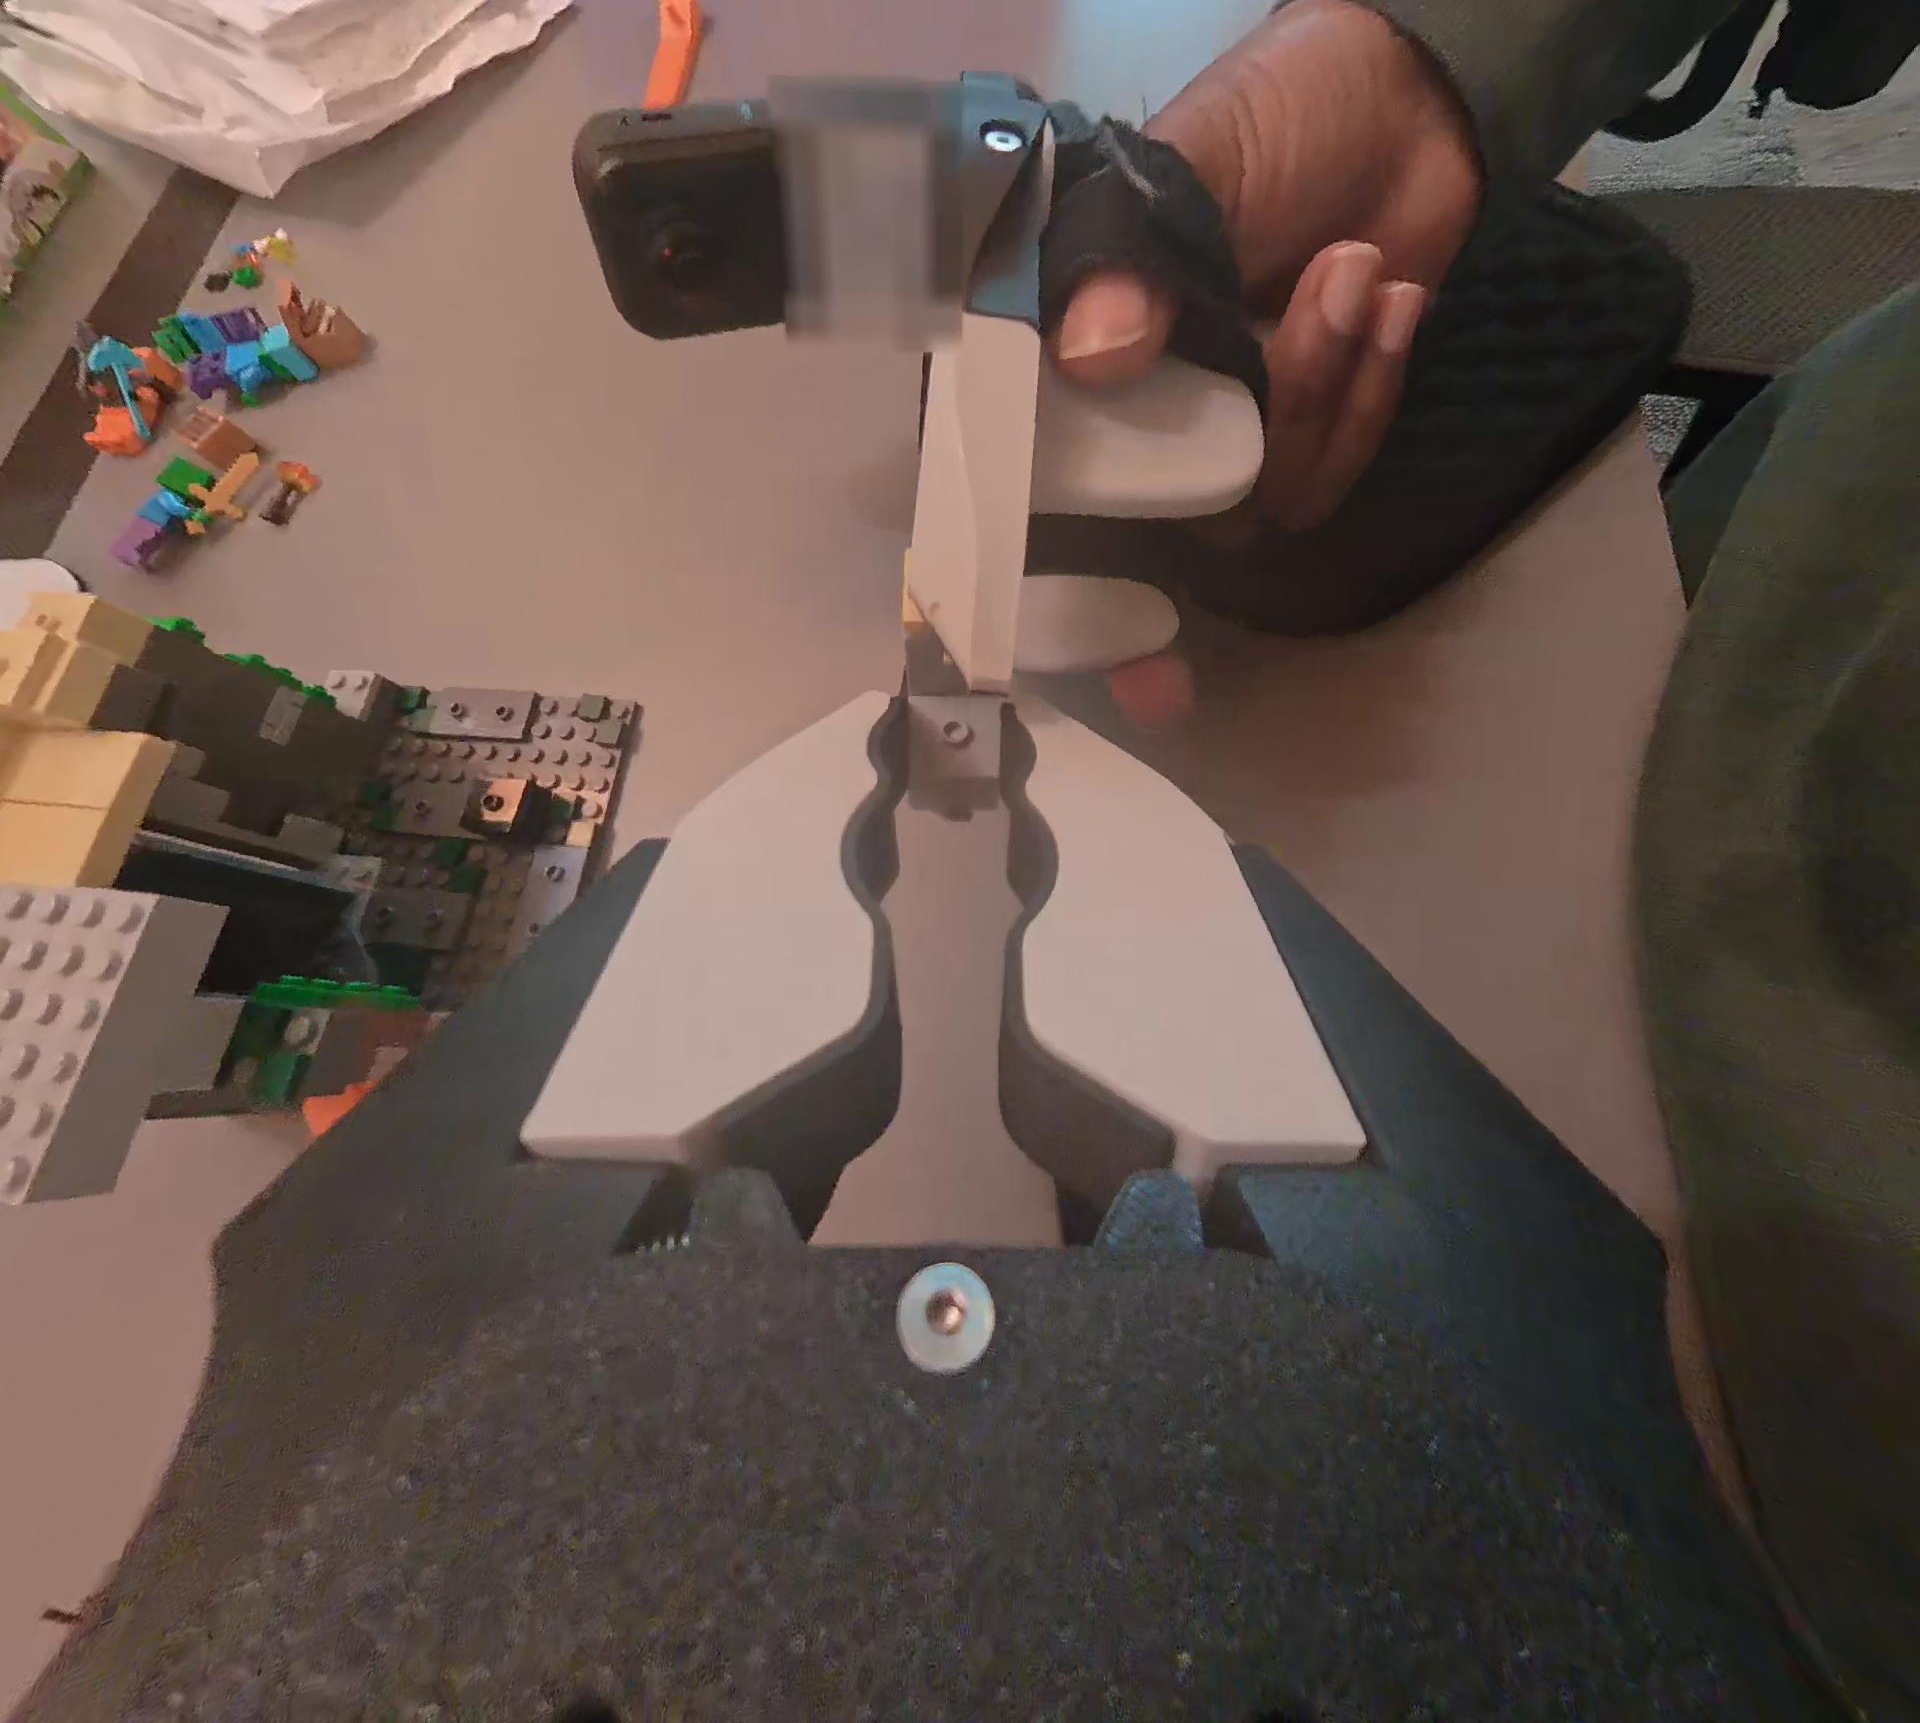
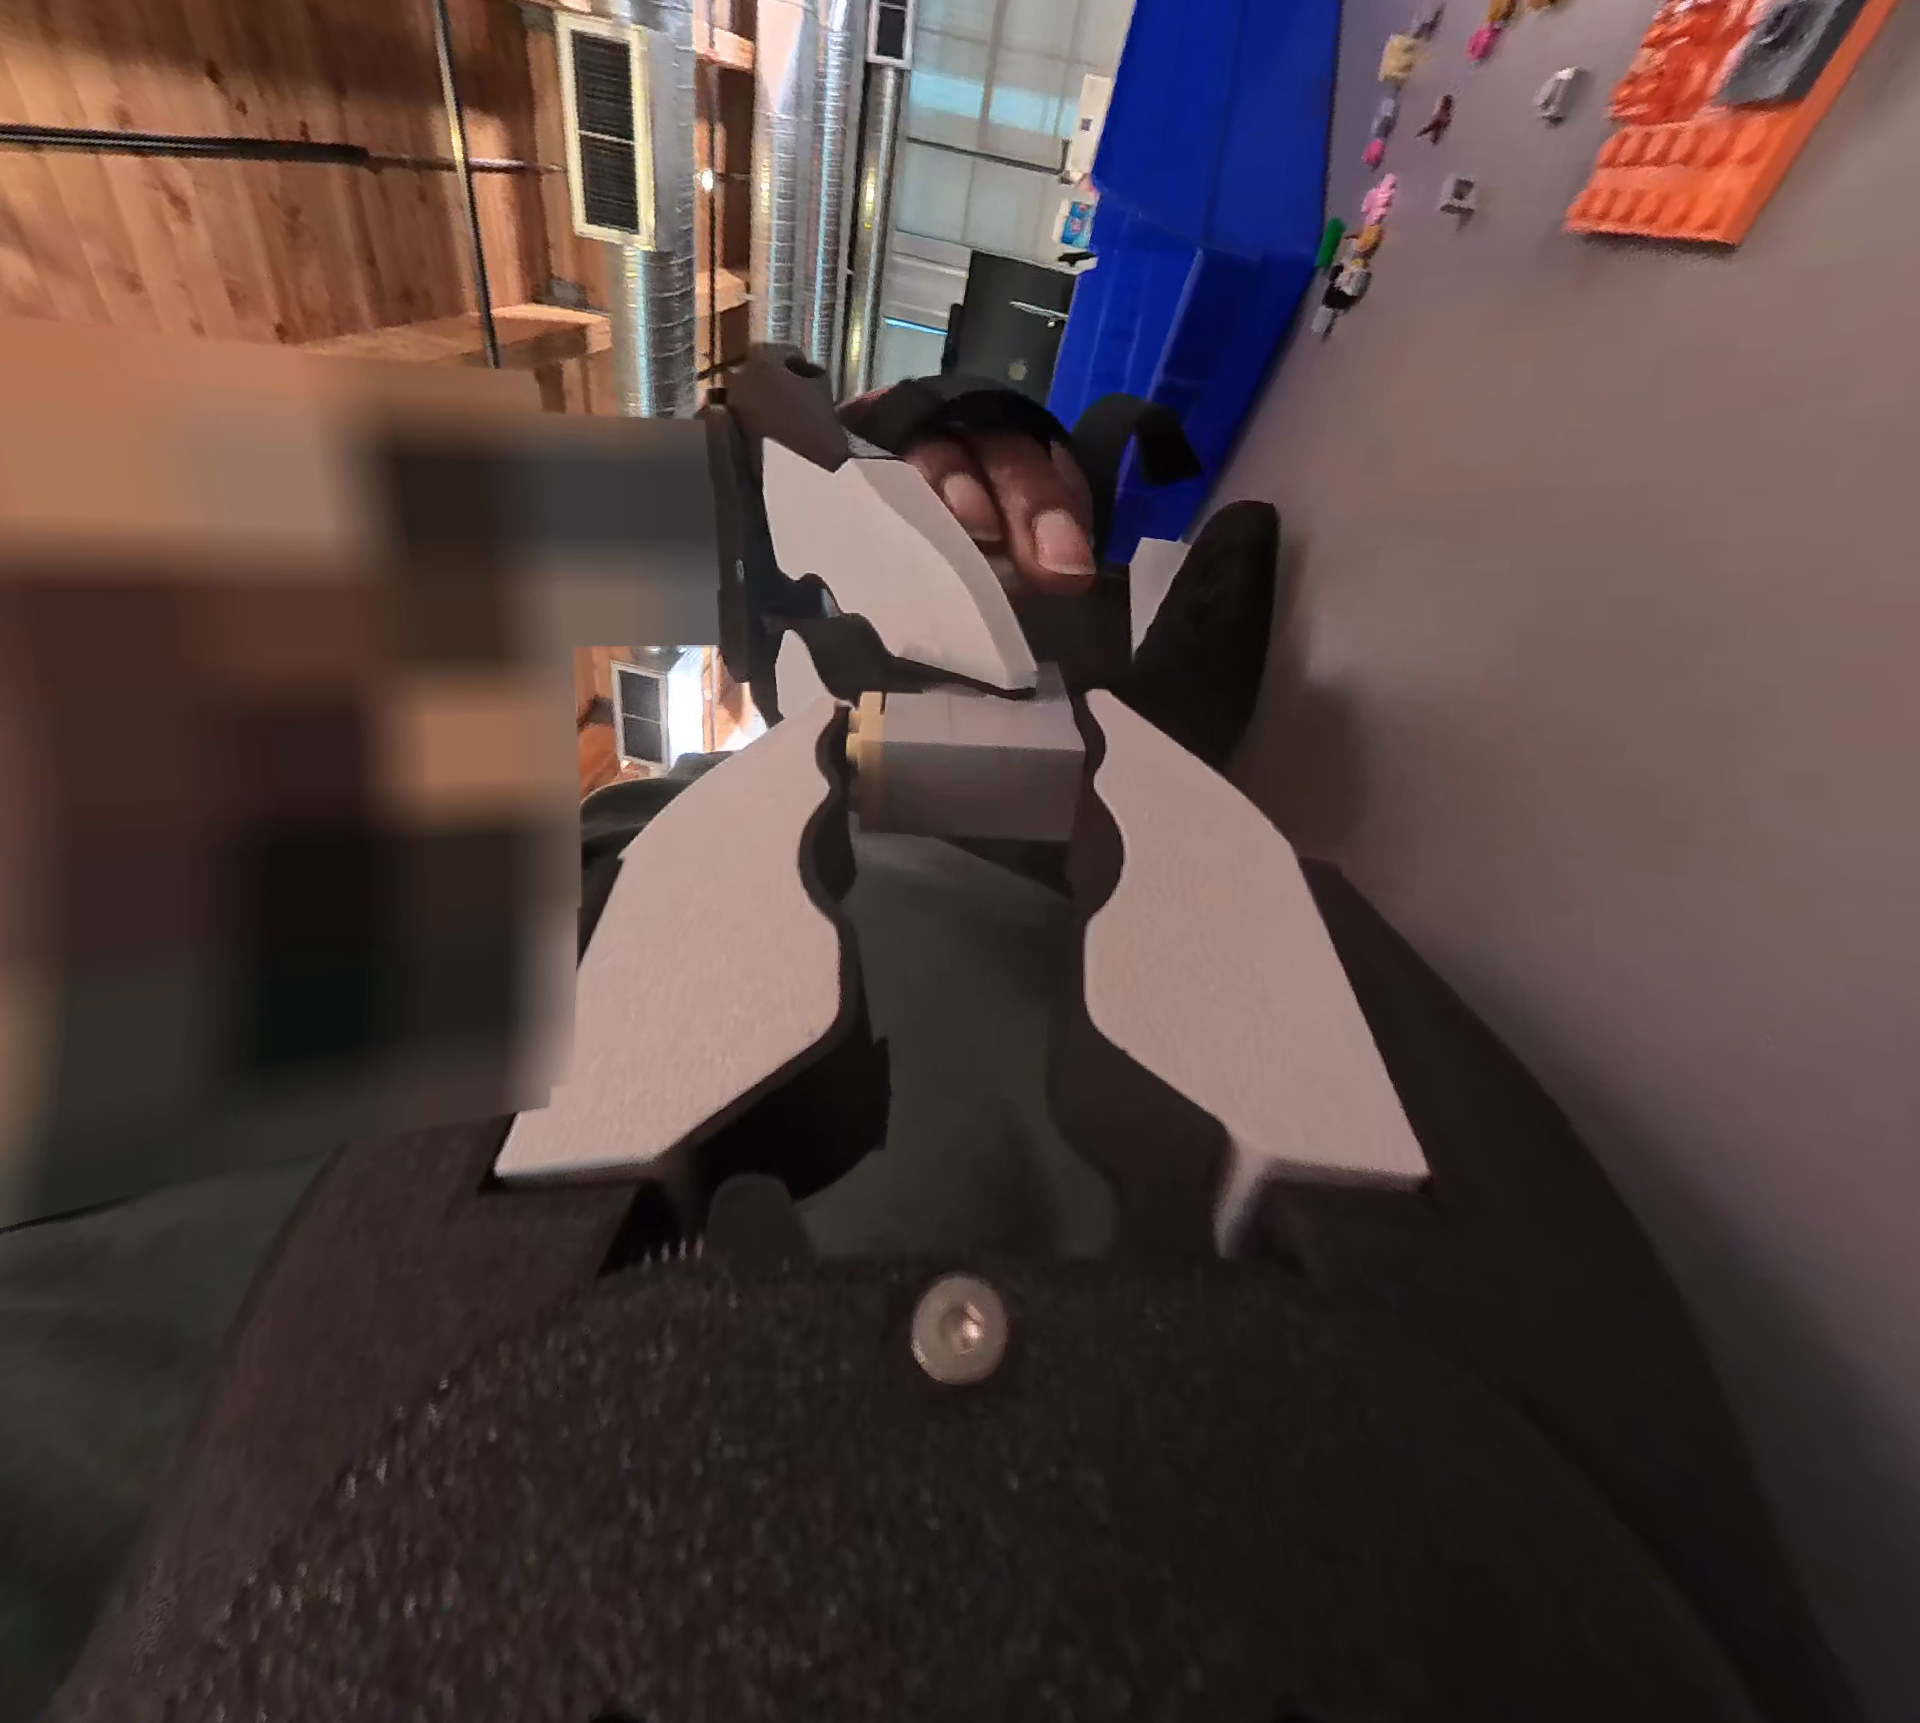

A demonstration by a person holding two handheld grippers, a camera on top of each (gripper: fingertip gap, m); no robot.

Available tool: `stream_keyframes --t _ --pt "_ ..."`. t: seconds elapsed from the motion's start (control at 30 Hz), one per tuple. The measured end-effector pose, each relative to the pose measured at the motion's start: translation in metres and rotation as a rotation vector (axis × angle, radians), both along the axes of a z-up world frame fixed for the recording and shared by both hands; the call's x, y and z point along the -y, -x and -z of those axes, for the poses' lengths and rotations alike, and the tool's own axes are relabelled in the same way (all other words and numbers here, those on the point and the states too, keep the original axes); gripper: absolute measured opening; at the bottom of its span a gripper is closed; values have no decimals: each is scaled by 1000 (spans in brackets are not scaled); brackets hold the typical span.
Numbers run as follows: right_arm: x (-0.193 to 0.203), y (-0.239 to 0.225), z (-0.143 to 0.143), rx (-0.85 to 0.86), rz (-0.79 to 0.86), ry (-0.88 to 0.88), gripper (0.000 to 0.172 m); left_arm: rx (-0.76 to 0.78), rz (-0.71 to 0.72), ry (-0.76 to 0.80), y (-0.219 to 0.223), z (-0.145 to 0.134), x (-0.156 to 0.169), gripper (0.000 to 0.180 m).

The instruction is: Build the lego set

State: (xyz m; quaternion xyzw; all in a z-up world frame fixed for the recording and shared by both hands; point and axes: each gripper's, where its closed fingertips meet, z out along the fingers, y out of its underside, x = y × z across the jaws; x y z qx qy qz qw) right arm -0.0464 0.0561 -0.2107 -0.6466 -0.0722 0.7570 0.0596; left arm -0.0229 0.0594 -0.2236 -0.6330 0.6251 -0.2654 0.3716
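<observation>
Both hand-held grippers meet on one small grey studded plastic brick [image 1: 951,754] with a tan piece behind it. Left hand-held gripper [image 1: 951,738] clamps its narrow sides above the grey surface [image 1: 623,478]; right hand-held gripper [image 2: 961,764] grips its length. Motion blur smears the half-built brick model [image 1: 312,842] nearby.

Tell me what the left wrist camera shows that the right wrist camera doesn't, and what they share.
Only the left wrist view: a brick model, loose coloured pieces, crumpled white papers, an orange tool, and the other gripper's camera.

Only the right wrist view: wooden walls, metal ducts, an orange baseplate.

Both: a grey brick gripped by left gripper and right gripper together, grey table, blue bins.
</observation>
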Motion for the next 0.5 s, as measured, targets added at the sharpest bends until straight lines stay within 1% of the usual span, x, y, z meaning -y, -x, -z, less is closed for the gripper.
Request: stream_keyframes --t 0.03,0.23,0.47,0.5 --pt "2 0 -2 -11 -2 -7 39 2 7 -16 0 -2 1 16" --pt "13 1 -5 -30 -14 -45 39 28 72 -76 1 -5 11 16" --pt "15 2 -7 6 -10 -141 40 65 65 -80 1 -8 13 16" --pt "15 2 -9 -6 -11 -139 46 57 63 -81 1 -6 13 17"
